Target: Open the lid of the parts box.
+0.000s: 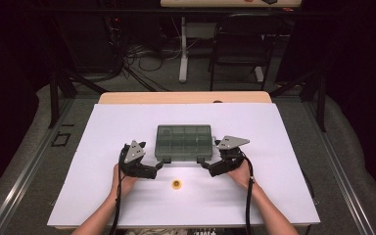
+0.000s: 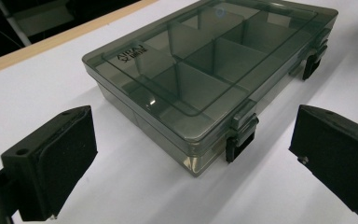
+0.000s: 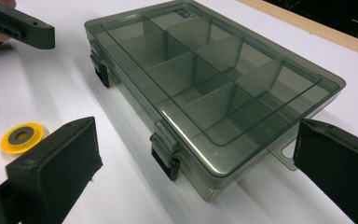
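Observation:
A smoky translucent compartment box (image 1: 183, 142) lies shut at the middle of the white table, its two black latches facing me. My left gripper (image 1: 161, 164) stands open at the box's near left corner; the left gripper view has that corner and its latch (image 2: 240, 137) between the wide-apart jaws (image 2: 191, 135). At the near right corner my right gripper (image 1: 203, 162) is open too, with the other latch (image 3: 165, 156) between its jaws (image 3: 196, 149). Neither holds anything. A small yellow ring (image 1: 176, 184) (image 3: 22, 136) lies on the table nearer me than the box.
The white table top (image 1: 103, 196) has free room to both sides and behind the box. A wooden edge (image 1: 183, 97) runs along the far side. A chair (image 1: 240, 44) and cables stand on the floor beyond.

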`<state>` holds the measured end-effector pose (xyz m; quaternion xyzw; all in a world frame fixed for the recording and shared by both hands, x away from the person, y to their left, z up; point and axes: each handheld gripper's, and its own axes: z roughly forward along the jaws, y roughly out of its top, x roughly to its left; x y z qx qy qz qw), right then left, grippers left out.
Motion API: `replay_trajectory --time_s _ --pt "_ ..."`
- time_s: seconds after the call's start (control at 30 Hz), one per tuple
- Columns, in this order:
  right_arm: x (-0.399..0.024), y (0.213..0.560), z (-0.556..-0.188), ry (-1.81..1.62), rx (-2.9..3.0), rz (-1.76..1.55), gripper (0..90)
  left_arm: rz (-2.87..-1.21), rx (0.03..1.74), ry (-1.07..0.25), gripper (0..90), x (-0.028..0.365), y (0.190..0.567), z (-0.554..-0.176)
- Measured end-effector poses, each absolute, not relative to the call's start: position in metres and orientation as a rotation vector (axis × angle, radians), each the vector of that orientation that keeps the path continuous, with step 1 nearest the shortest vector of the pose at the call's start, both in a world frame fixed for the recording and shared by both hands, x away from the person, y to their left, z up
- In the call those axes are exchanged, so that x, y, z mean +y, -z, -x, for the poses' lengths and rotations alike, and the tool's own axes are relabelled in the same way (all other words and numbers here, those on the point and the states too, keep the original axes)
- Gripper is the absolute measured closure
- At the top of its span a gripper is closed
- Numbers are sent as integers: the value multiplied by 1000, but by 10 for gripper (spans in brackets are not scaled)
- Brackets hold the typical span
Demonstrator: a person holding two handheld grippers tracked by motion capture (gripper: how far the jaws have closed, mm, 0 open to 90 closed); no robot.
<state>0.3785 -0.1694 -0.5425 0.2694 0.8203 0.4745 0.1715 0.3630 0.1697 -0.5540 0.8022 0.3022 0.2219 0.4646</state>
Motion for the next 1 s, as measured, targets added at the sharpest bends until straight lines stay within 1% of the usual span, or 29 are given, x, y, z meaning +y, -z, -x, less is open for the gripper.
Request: replay_trajectory --time_s 0.1,0.13,0.37,0.53,0.7,0.8,0.9,1.0 --pt "-168 542 -381 -1341 2340 -757 0 -1982 742 -536 2 169 554 -364" --pt "-168 542 -382 -1348 2340 -759 0 -1986 735 -503 2 169 555 -365" --pt "-172 545 -388 -1347 2361 -786 0 -2021 745 -440 2 170 557 -375" --pt "-173 546 -388 -1329 2373 -782 7 -2043 740 -431 3 171 559 -378" --pt "-174 547 -388 -1294 2378 -770 40 -2064 740 -444 22 176 560 -380" --pt "-176 547 -389 -1298 2370 -781 69 -2075 734 -438 60 178 560 -381" --pt "-177 547 -389 -1300 2365 -782 120 -2076 733 -437 146 179 560 -382" --pt "-179 546 -388 -1294 2358 -783 153 -2079 722 -434 183 178 559 -381"
